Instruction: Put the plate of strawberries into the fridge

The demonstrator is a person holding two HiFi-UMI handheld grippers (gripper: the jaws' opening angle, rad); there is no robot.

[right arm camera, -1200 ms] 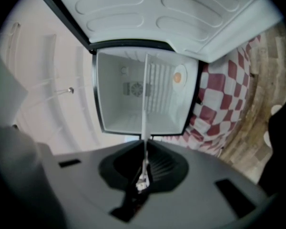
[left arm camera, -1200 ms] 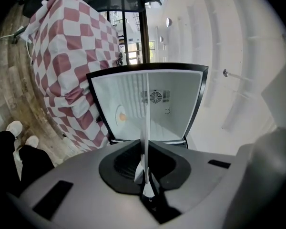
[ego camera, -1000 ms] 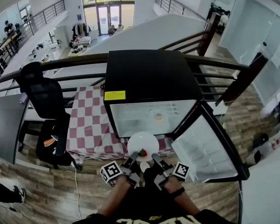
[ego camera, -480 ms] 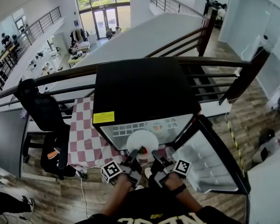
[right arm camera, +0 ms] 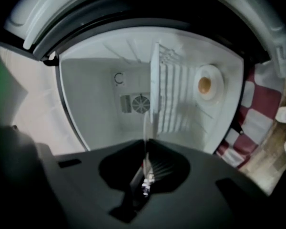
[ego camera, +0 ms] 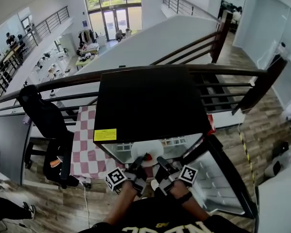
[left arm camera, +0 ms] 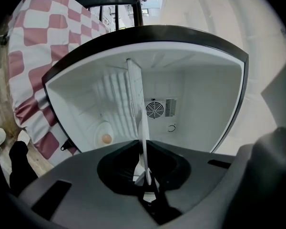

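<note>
The white plate (ego camera: 148,150) is at the mouth of the open fridge (ego camera: 145,101). Its far part sits under the black top edge of the cabinet and its near rim points toward the person. Both tongs hold that near rim side by side: the left tongs (ego camera: 139,161) on the left part and the right tongs (ego camera: 161,162) just beside them on the right.

In the left gripper view the plate (left arm camera: 143,137) shows edge-on as a thin white blade running out from between the jaws, and the left tongs (left arm camera: 144,170) are pinched narrow on it. In the right gripper view the right tongs (right arm camera: 145,168) are closed almost fully on the plate's thin edge (right arm camera: 145,128).

Past the plate lies the white inside of the fridge. It has a wire shelf (left arm camera: 118,104), a round fan grille (left arm camera: 154,109) on the back wall, and a small dish (right arm camera: 209,86) carrying a round orange-brown item. That dish is deeper in and well apart from the held plate.

The fridge door (ego camera: 218,178) is swung open on the person's right. The fridge stands on a tabletop under a red-and-white checked cloth (ego camera: 85,147), and a yellow label (ego camera: 105,134) sits on its front left corner. A black chair (ego camera: 46,115) stands to the left of the tabletop.
</note>
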